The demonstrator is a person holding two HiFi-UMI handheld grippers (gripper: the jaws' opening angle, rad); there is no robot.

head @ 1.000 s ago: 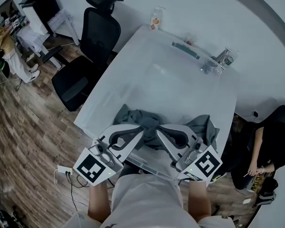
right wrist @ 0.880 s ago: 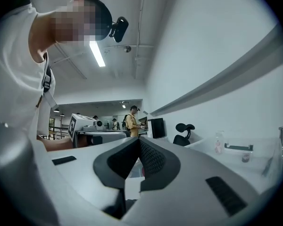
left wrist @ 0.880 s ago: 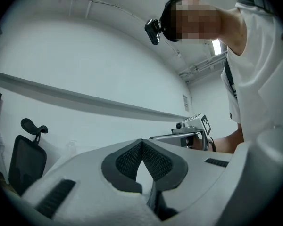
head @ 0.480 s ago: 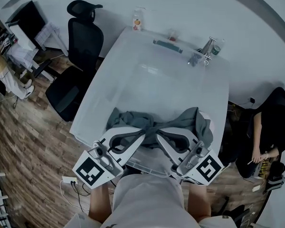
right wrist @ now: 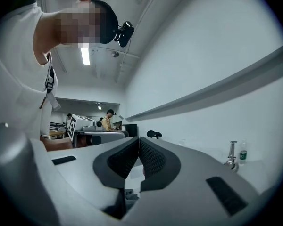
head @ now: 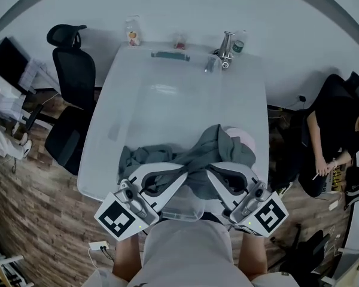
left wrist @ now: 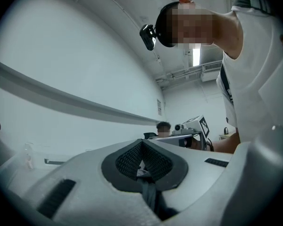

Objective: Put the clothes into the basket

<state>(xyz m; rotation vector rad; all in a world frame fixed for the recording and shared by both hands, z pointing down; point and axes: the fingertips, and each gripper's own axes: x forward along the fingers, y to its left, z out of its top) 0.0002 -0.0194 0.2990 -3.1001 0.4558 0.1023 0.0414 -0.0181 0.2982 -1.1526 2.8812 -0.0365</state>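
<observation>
A grey garment (head: 194, 154) lies bunched on the near part of the white table (head: 167, 94), with one fold raised toward a pale pink item (head: 242, 139) beside it. My left gripper (head: 188, 172) and right gripper (head: 207, 172) meet at the garment's near edge, tips almost touching. The left gripper (left wrist: 141, 146) is shut, a dark strip of cloth (left wrist: 148, 192) pinched low between its pads. Shut too is the right gripper (right wrist: 139, 142), with grey cloth (right wrist: 127, 194) showing below its pads. No basket can be made out.
A black office chair (head: 72, 94) stands left of the table. At the table's far edge are a bottle (head: 131, 33), a long greenish bar (head: 170, 55), a metal fixture (head: 225, 45) and a small green bottle (head: 239, 42). A person (head: 338, 130) sits at the right.
Both grippers, still shut on the grey garment, have shifted right along the table's near edge. The garment is more bunched and raised. The pink item has come into view.
</observation>
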